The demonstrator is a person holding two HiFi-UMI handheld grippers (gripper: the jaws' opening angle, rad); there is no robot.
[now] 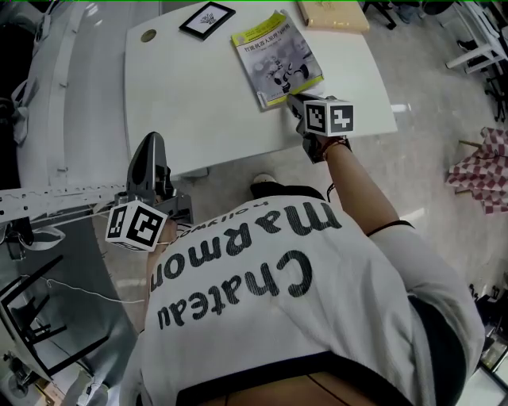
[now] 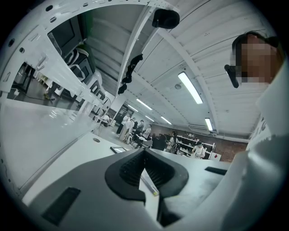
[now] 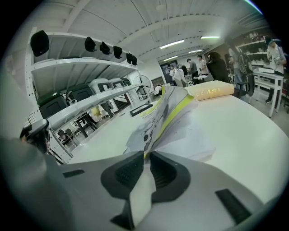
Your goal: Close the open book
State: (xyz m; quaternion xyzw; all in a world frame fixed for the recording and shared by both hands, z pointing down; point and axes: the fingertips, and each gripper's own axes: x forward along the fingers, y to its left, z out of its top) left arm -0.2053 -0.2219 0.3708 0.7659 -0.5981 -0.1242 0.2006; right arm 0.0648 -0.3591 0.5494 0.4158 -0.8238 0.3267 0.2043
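The book (image 1: 276,57) lies toward the far side of the white table (image 1: 198,103), at about twelve o'clock from where the person stands. Its grey, yellow-edged cover faces up. The right gripper (image 1: 290,98) reaches out to the book's near corner, at roughly five o'clock on the book, and slopes down toward it. In the right gripper view, its jaws are pinched almost together on the edge of the cover (image 3: 158,115). The cover stands lifted and tilted above the white pages spread flat beneath it. The left gripper (image 1: 151,147) hangs off the near edge of the table, at about eight o'clock from the book and well apart from it, pointing level. In the left gripper view its pads meet at the tips, with nothing caught between them. A black picture frame (image 1: 208,20) lies at ten o'clock from the book. A pale yellow cushion (image 1: 333,14) sits at the table's far edge, at about one o'clock. A small round cap (image 1: 148,36) sits near the far left corner of the table.
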